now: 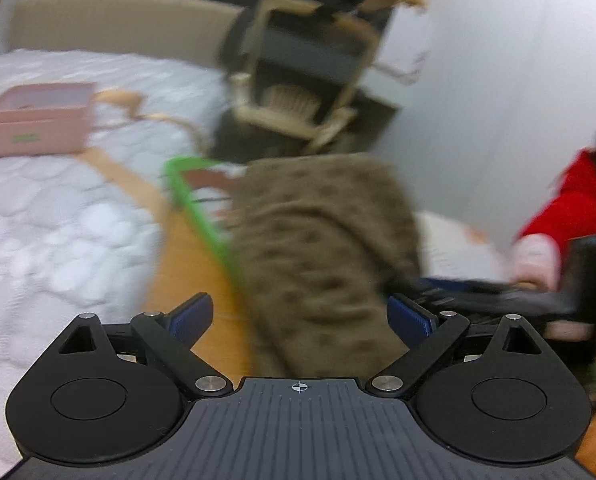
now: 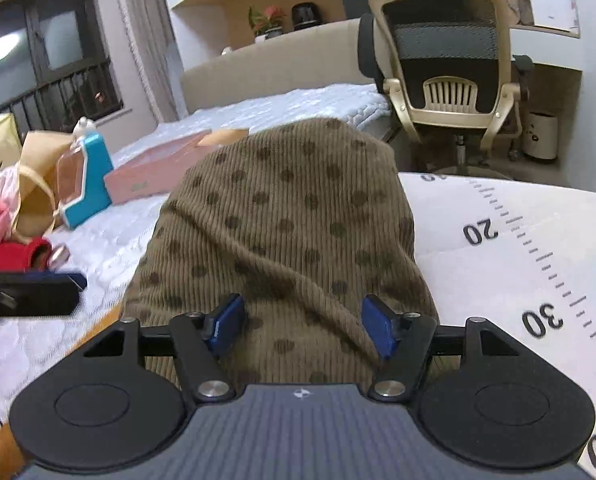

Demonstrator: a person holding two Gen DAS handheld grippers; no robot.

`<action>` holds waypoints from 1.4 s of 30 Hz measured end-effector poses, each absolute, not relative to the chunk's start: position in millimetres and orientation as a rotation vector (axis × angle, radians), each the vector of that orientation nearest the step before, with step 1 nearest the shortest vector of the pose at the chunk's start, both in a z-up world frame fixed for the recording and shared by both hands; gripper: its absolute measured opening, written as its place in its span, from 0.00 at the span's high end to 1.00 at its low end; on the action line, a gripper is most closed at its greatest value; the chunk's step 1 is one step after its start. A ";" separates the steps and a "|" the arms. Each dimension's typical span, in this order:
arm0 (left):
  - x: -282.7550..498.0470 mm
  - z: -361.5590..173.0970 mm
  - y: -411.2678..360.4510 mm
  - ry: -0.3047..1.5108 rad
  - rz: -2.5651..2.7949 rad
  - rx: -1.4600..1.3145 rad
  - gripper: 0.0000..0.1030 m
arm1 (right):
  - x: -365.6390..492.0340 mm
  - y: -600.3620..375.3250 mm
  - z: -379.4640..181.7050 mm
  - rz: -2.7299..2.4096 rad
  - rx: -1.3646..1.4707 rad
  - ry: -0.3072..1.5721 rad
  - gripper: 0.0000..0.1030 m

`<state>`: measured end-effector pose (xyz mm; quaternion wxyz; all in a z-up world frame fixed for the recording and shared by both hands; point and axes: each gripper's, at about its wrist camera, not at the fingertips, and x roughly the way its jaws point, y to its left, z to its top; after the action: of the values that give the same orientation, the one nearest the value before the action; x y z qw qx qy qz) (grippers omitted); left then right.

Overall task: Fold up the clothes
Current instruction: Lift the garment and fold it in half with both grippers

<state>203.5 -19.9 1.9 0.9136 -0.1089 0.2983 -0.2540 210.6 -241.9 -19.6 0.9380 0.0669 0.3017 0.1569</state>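
Observation:
A brown corduroy garment (image 2: 289,220) with dark dots lies bunched lengthwise in front of both grippers. In the right wrist view my right gripper (image 2: 304,326) is open, its blue pads (image 2: 227,324) straddling the near end of the cloth. The left wrist view is blurred by motion. There my left gripper (image 1: 300,316) is open too, and the garment (image 1: 322,248) runs between its fingers. Neither gripper is clamped on the cloth. A hand in a red sleeve (image 1: 570,200) holds the other tool at the right edge.
The garment rests partly on a white ruler mat (image 2: 518,240) and a green-edged board (image 1: 201,208) over a wooden surface. On the quilted white bed (image 2: 298,108) sit a pink box (image 2: 157,168), a blue toy (image 2: 89,176) and a paper bag (image 2: 37,184). An office chair (image 2: 450,72) stands behind.

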 end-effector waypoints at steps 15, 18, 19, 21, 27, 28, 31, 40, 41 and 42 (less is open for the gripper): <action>183.6 -33.7 -47.5 0.708 -0.489 -0.014 0.54 | 188.1 -243.3 -25.8 0.349 0.151 0.600 0.32; 177.7 -36.4 -38.7 0.733 -0.493 -0.005 0.54 | 186.8 -242.7 -25.7 0.349 0.147 0.598 0.29; 173.5 -36.4 -35.8 0.736 -0.479 0.023 0.54 | 186.3 -242.5 -25.7 0.349 0.144 0.597 0.29; 165.3 -36.6 -28.6 0.739 -0.434 0.076 0.55 | 185.2 -242.0 -25.6 0.348 0.140 0.595 0.29; 153.3 -13.9 4.8 0.665 -0.483 -0.111 0.56 | 181.3 -238.4 -25.5 0.373 0.115 0.614 0.22; 151.9 -6.8 5.3 0.633 -0.508 -0.138 0.55 | 180.5 -237.8 -25.3 0.383 0.104 0.622 0.21; 153.8 7.9 -7.4 0.561 -0.574 -0.143 0.53 | 176.1 -242.2 -20.9 0.411 0.064 0.638 0.20; 179.8 -14.7 -59.4 0.651 -0.624 -0.080 0.50 | 196.2 -262.6 62.9 0.357 0.001 0.414 0.21; 182.2 -21.0 -62.7 0.686 -0.604 -0.062 0.50 | 206.5 -257.9 69.3 0.364 -0.008 0.398 0.21; 181.4 -24.0 -62.7 0.698 -0.592 -0.052 0.50 | 220.0 -251.0 72.8 0.373 -0.017 0.392 0.21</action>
<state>181.4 -62.7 -24.0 0.8969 -0.0250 0.3367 -0.2857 220.0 -251.0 72.8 0.9636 -0.0084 0.1936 0.1841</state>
